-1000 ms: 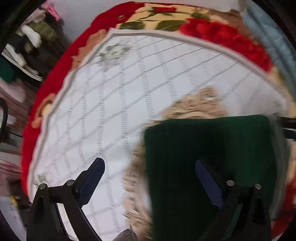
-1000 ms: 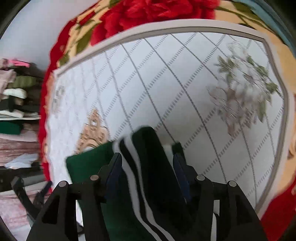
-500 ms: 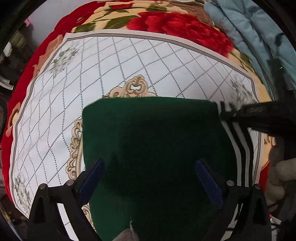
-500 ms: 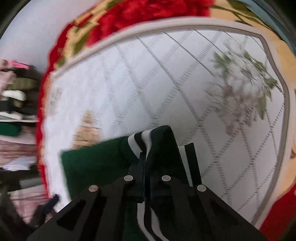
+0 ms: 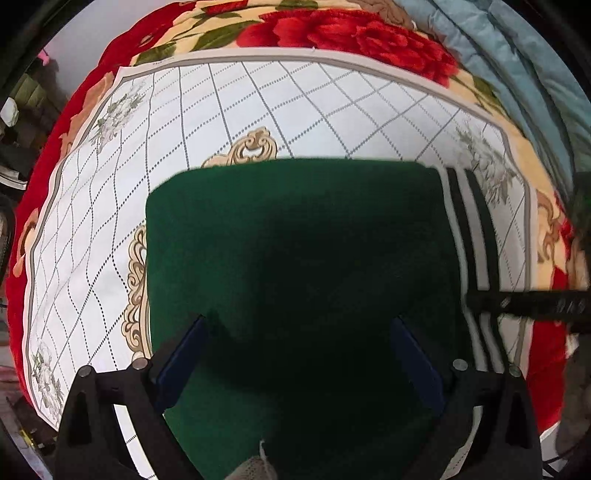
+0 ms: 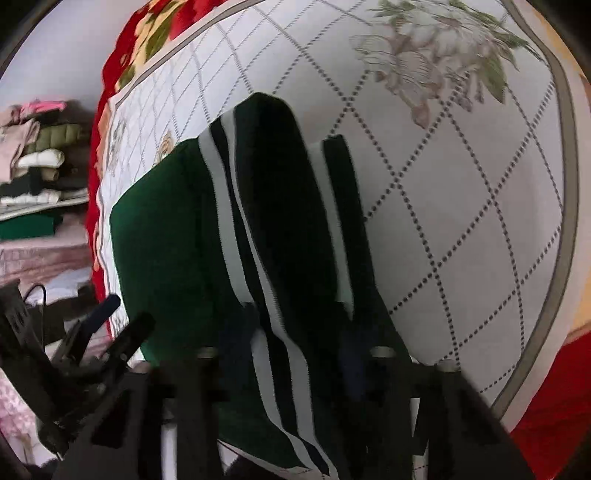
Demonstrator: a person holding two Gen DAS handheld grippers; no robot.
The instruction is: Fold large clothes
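Observation:
A dark green garment (image 5: pixel 295 240) lies folded into a rectangle on the white quilted mat (image 5: pixel 295 96). Its black-and-white striped band (image 5: pixel 469 229) runs along the right edge. My left gripper (image 5: pixel 299 343) points straight down over the near half of the green cloth, open, with nothing pinched. In the right wrist view the striped band (image 6: pixel 229 206) humps up in a fold. My right gripper (image 6: pixel 295 332) straddles that fold and its jaws are opening, with the cloth still between the blurred fingers. The right gripper's black finger (image 5: pixel 528 306) reaches in from the right.
The mat lies on a red floral blanket (image 5: pixel 351 33). A blue-grey quilt (image 5: pixel 517 55) is bunched at the far right. Folded clothes (image 6: pixel 40 155) are stacked on a shelf beyond the bed's left side. The left gripper (image 6: pixel 110 325) shows at the lower left.
The left gripper slid from the bare mat to over the green garment. The right gripper shut on the striped fold, sank closer to the bed, and its fingers now stand apart again.

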